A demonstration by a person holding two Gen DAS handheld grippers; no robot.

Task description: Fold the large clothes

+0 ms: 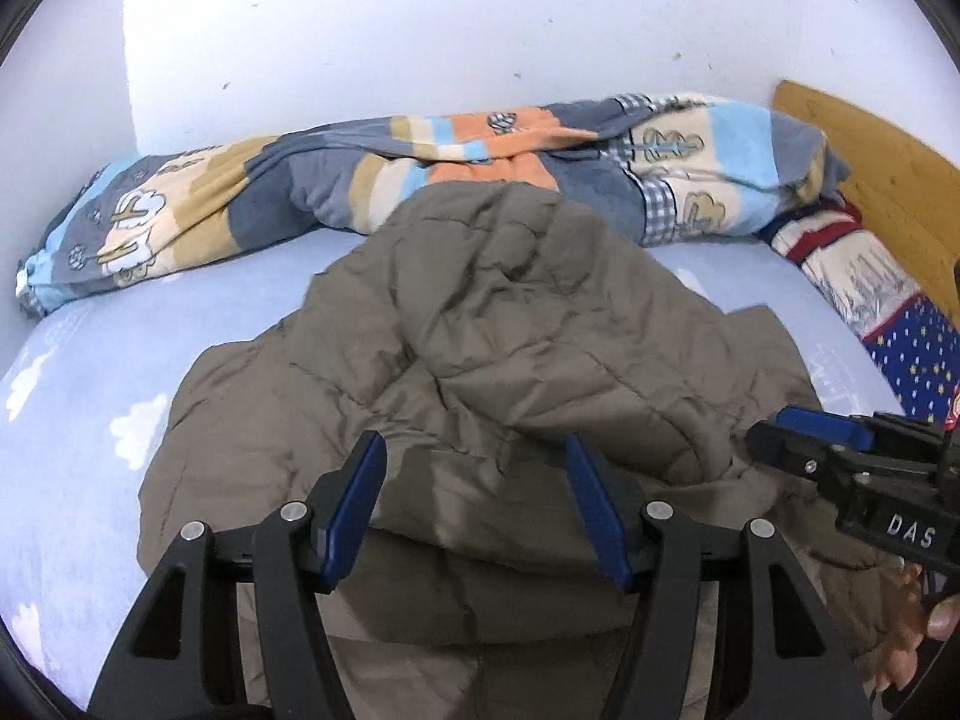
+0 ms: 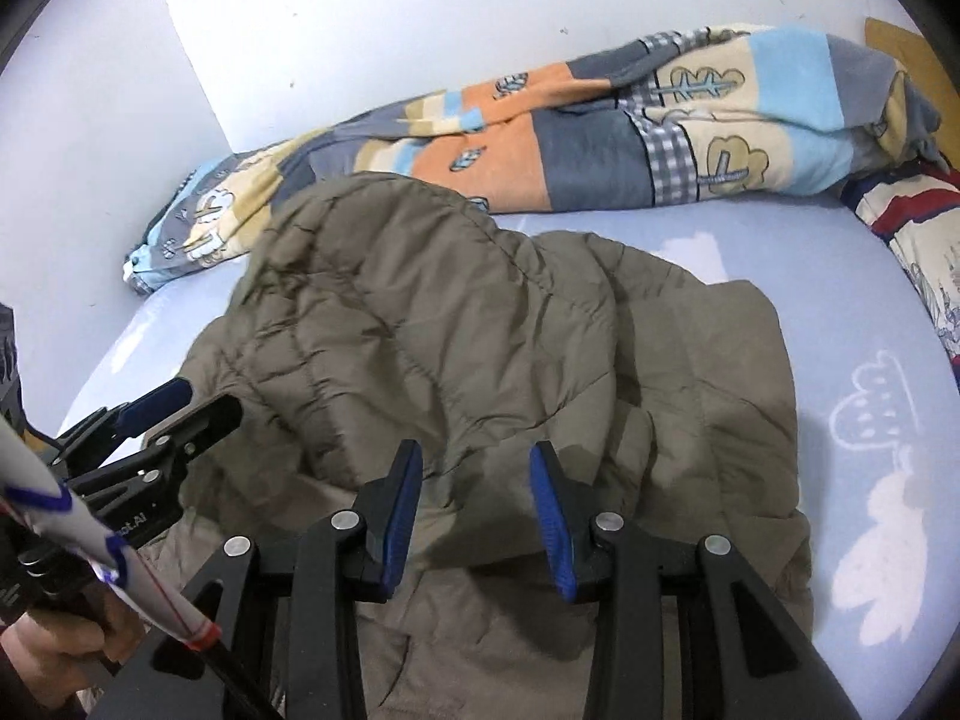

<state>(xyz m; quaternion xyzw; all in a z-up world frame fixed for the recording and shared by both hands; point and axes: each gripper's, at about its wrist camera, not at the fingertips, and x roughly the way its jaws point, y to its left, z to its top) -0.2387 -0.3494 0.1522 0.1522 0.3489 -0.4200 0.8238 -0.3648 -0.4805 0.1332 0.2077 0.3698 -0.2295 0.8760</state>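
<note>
An olive-brown quilted jacket (image 1: 480, 348) lies rumpled and partly folded on a light blue bed sheet (image 1: 90, 396); it also shows in the right wrist view (image 2: 480, 348). My left gripper (image 1: 474, 450) is open and empty, its blue pads hovering just above the jacket's near part. My right gripper (image 2: 474, 456) is open and empty too, above the jacket's near edge. The right gripper appears at the right of the left wrist view (image 1: 822, 444). The left gripper appears at the left of the right wrist view (image 2: 174, 402).
A rolled patchwork quilt (image 1: 420, 180) lies along the white wall at the back. A patterned pillow (image 1: 870, 288) sits at the right by a wooden headboard (image 1: 870, 162). The sheet (image 2: 870, 420) shows cloud prints beside the jacket.
</note>
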